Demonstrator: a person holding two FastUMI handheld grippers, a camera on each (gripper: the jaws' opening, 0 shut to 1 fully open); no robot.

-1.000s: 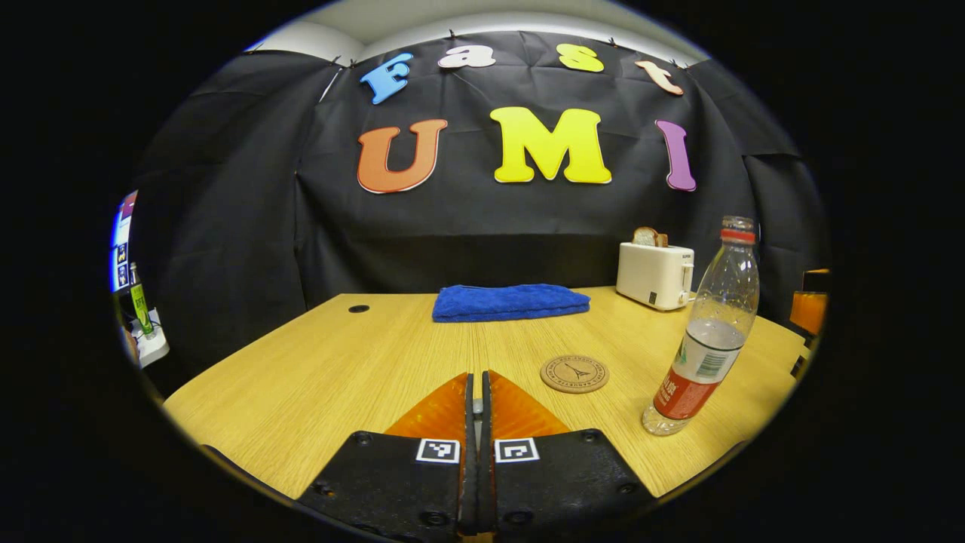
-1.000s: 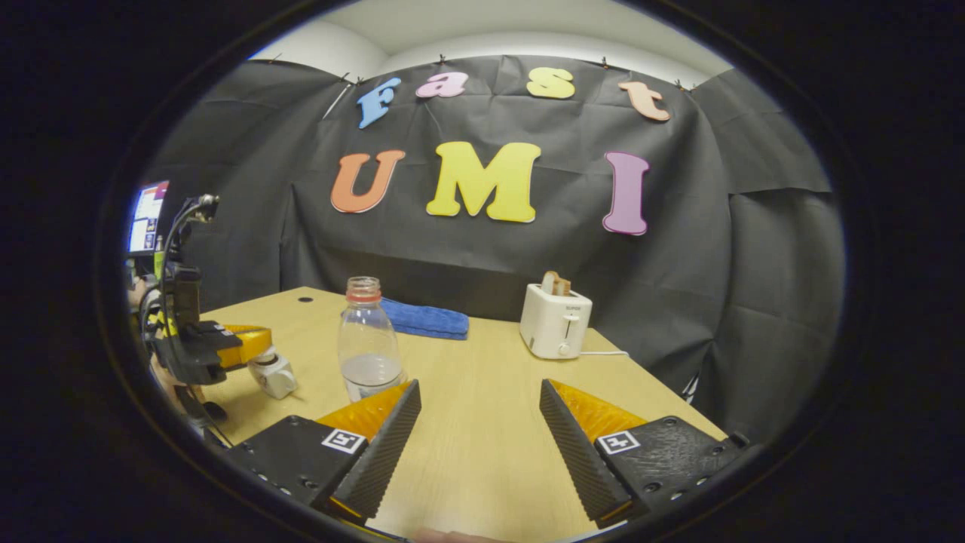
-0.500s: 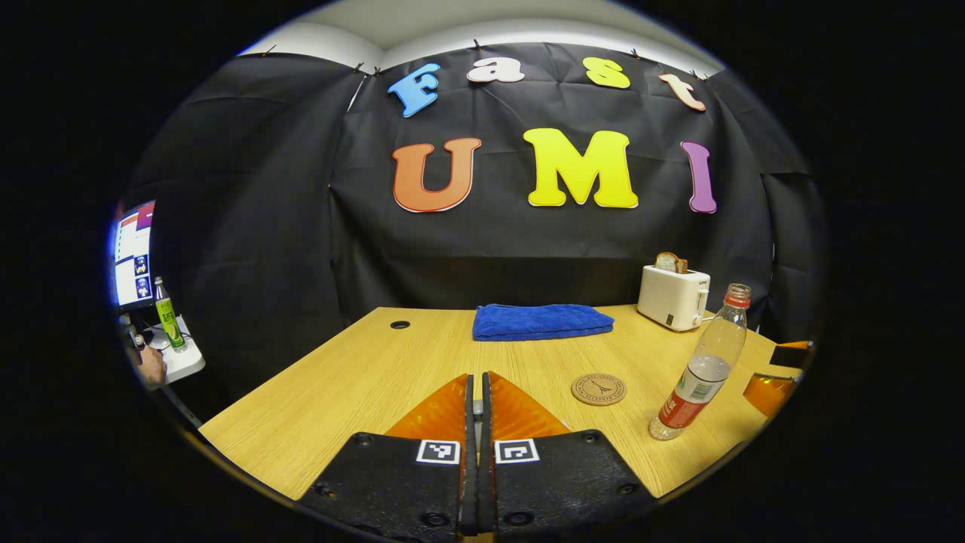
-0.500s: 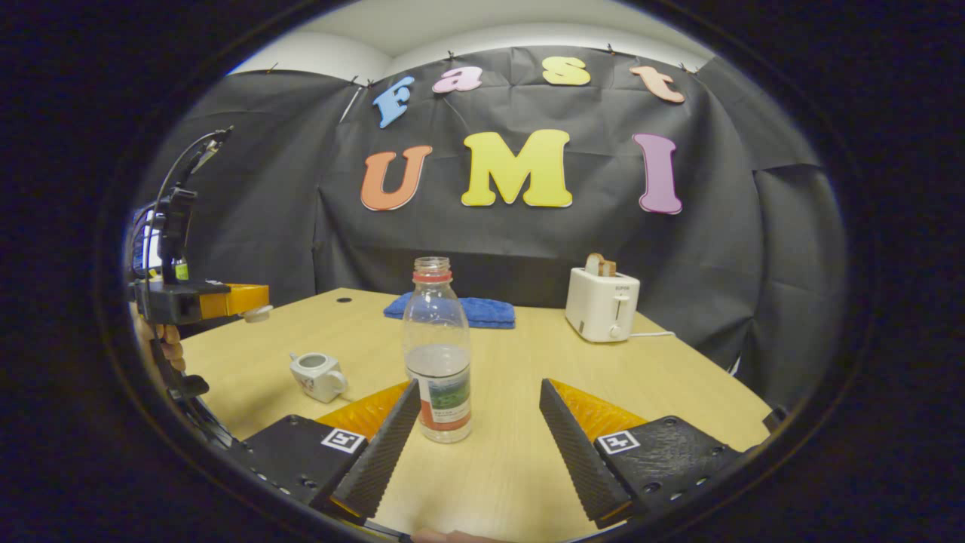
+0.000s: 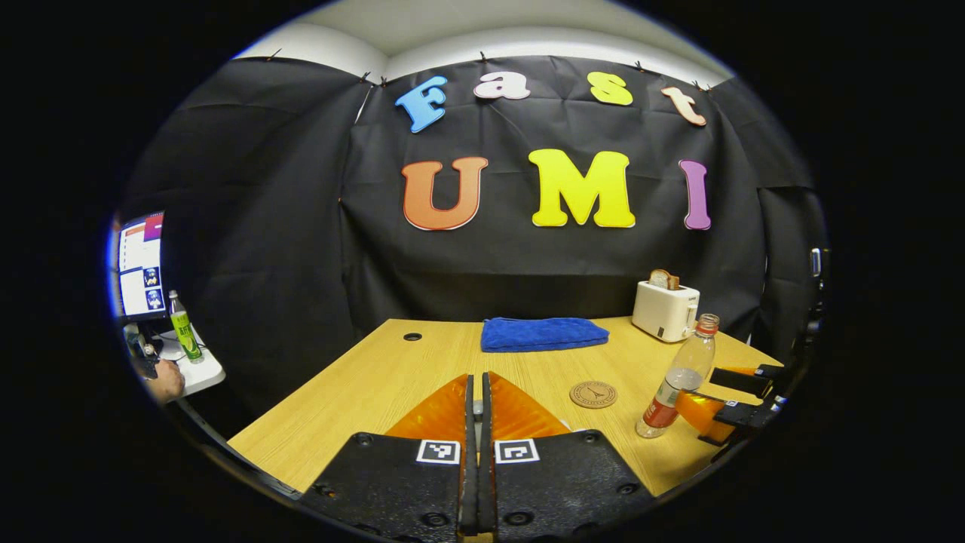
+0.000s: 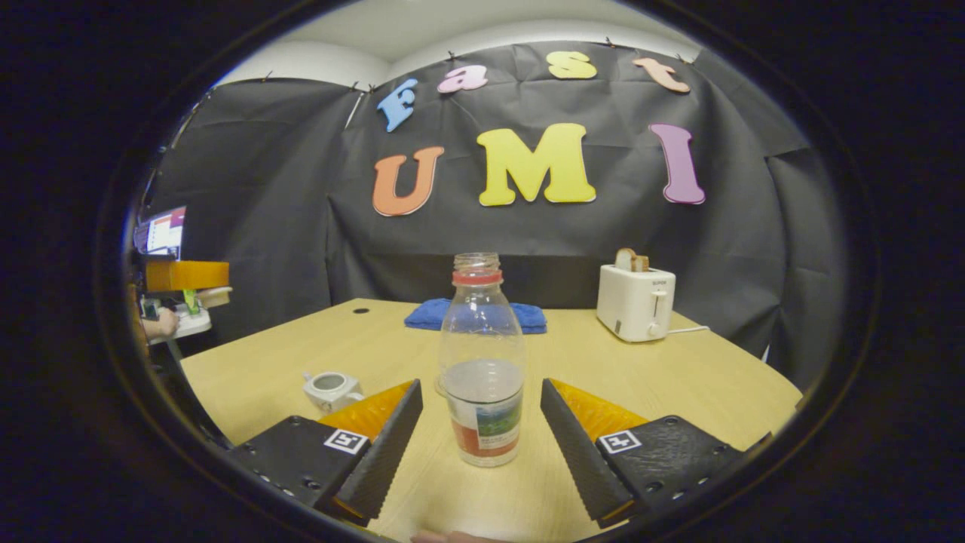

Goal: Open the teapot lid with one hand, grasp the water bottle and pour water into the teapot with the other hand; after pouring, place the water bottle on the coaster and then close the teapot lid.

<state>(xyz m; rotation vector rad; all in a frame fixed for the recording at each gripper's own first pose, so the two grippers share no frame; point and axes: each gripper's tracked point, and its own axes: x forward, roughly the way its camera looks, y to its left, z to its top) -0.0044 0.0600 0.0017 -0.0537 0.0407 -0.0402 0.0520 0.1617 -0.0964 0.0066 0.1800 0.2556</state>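
At lower centre, the right gripper [image 6: 481, 434] is sitting spread around the light, crushable, uncapped water bottle [image 6: 482, 362]; grip its labelled waist gently.

I'm seeing even, soft overhead light in both views, no hard shadows on the table [image 5: 362, 385]. Fisheye is bending edges heavily from 3 to 9 o'clock. Monitor [image 5: 139, 264] at 9 o'clock is blowing out slightly. Water bottle [image 6: 482, 362] is staying sharp, no motion blur.

Left gripper [image 5: 475, 392] apparently clamped, raised level; right gripper [image 6: 481, 422] spread wide, low
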